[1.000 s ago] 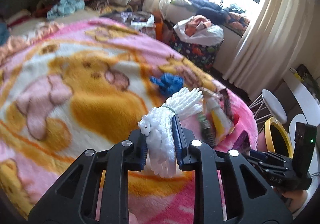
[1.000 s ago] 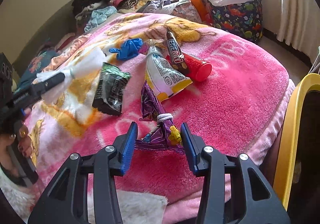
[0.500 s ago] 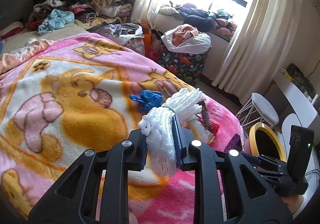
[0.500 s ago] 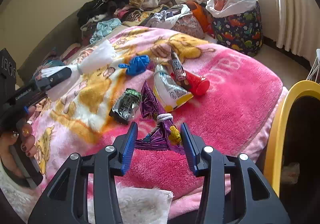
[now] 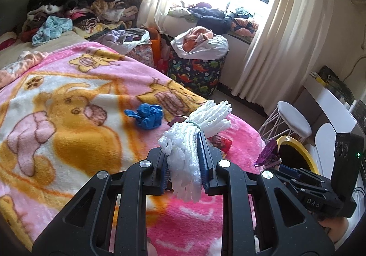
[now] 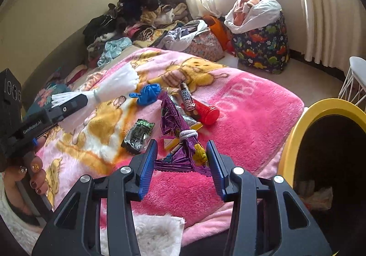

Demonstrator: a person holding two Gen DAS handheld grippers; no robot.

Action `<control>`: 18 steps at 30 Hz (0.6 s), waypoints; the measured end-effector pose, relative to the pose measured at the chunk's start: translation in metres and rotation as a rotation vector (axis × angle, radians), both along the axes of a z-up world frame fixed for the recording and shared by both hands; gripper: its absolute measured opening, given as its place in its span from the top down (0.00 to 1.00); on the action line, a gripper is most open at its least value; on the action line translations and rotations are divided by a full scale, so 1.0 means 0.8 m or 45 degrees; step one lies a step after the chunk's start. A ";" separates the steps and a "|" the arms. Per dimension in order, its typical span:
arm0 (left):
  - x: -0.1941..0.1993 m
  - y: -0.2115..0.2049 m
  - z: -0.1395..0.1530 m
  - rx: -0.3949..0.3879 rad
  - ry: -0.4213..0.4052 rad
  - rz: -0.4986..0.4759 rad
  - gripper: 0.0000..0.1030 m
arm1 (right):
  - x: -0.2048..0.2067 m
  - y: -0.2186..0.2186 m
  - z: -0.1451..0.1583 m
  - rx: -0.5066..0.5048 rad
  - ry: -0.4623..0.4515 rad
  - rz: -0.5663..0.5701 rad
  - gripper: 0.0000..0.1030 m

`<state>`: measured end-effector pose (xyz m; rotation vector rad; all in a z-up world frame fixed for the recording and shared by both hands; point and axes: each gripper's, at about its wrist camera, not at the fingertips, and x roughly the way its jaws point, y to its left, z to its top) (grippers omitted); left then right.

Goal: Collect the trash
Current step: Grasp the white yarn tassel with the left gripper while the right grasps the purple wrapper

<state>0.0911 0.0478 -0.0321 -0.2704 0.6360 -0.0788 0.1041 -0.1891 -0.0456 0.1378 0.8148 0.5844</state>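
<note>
My left gripper (image 5: 183, 160) is shut on a white foam net sleeve (image 5: 194, 137) tied with a band, held above the pink blanket (image 5: 68, 123). My right gripper (image 6: 181, 160) is shut on a purple foil wrapper (image 6: 176, 137) tied with a white band, held above the bed edge beside the yellow-rimmed bin (image 6: 304, 116). On the blanket lie a blue glove (image 6: 148, 94), a black-green wrapper (image 6: 138, 133), a red cup (image 6: 205, 113) and a chocolate bar wrapper (image 6: 186, 100). The left gripper with the foam also shows in the right wrist view (image 6: 68, 105).
Piles of clothes (image 5: 80, 11) lie at the far end of the bed. A dinosaur-print hamper (image 5: 199, 68) stands by the curtain. A white stool (image 5: 295, 121) stands behind the bin (image 5: 295, 150). A white fuzzy cloth (image 6: 155, 233) lies under my right gripper.
Both grippers have lifted and pulled back from the bed, each keeping its item. The bin has come further into the right wrist view.
</note>
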 end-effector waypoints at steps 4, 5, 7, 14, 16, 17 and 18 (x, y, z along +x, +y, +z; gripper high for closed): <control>0.001 -0.009 0.001 0.001 -0.005 -0.016 0.84 | -0.001 -0.009 0.004 0.014 -0.010 -0.020 0.59; 0.001 -0.011 0.002 0.002 -0.006 -0.021 0.84 | -0.002 -0.009 0.005 0.015 -0.012 -0.025 0.59; 0.002 -0.017 0.003 0.005 -0.007 -0.031 0.84 | -0.003 -0.013 0.007 0.021 -0.014 -0.029 0.59; 0.006 -0.038 0.008 0.009 -0.020 -0.068 0.84 | -0.006 -0.028 0.013 0.041 -0.026 -0.067 0.59; 0.007 -0.046 0.010 0.011 -0.025 -0.080 0.84 | -0.006 -0.033 0.015 0.048 -0.031 -0.078 0.59; 0.008 -0.049 0.011 0.011 -0.027 -0.087 0.84 | -0.006 -0.036 0.016 0.051 -0.034 -0.084 0.59; 0.009 -0.053 0.012 0.013 -0.030 -0.094 0.84 | -0.007 -0.039 0.017 0.055 -0.037 -0.093 0.59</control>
